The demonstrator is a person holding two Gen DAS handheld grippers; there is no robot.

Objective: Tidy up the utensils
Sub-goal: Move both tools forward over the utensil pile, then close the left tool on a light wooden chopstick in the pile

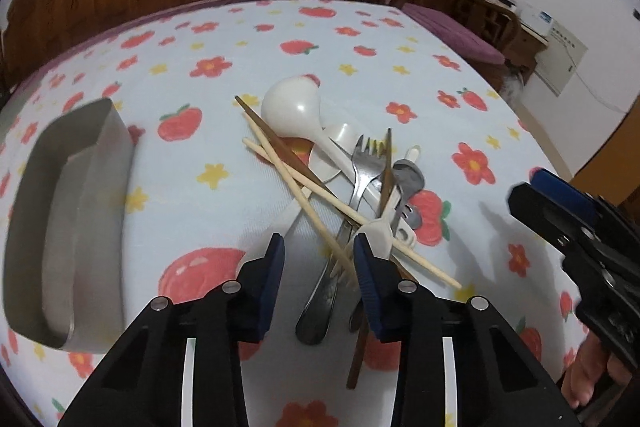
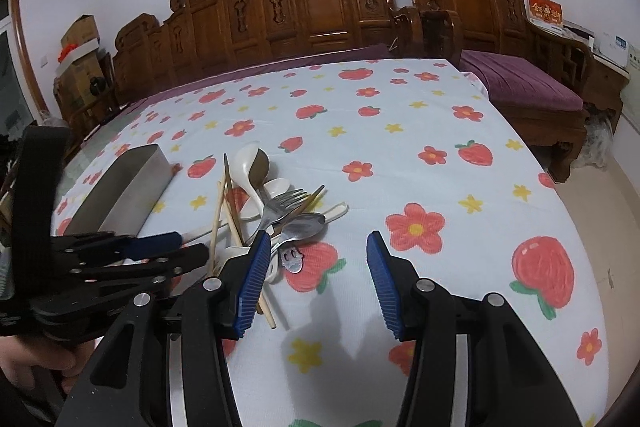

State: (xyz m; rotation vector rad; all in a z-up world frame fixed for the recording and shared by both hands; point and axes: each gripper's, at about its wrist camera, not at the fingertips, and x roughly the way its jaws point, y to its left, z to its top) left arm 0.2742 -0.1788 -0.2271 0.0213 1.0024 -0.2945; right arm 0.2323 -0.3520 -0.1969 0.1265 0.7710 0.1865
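Note:
A heap of utensils lies on the flowered tablecloth: a white ladle (image 1: 292, 105), pale chopsticks (image 1: 308, 183), a dark chopstick (image 1: 280, 143), a metal fork (image 1: 366, 163), a metal spoon (image 1: 408, 179) and white plastic pieces. My left gripper (image 1: 320, 259) is open, its blue fingers either side of the near handles of the heap. A grey metal bin (image 1: 68, 211) stands to its left, empty. My right gripper (image 2: 316, 259) is open above bare cloth, just right of the heap (image 2: 280, 211). The bin also shows in the right wrist view (image 2: 120, 191).
A carved wooden bench (image 2: 320, 7) with purple cushions (image 2: 520, 79) runs along the far side of the table. The table edge drops off on the right (image 2: 560, 187). The cloth (image 2: 400, 131) beyond the heap carries only its print.

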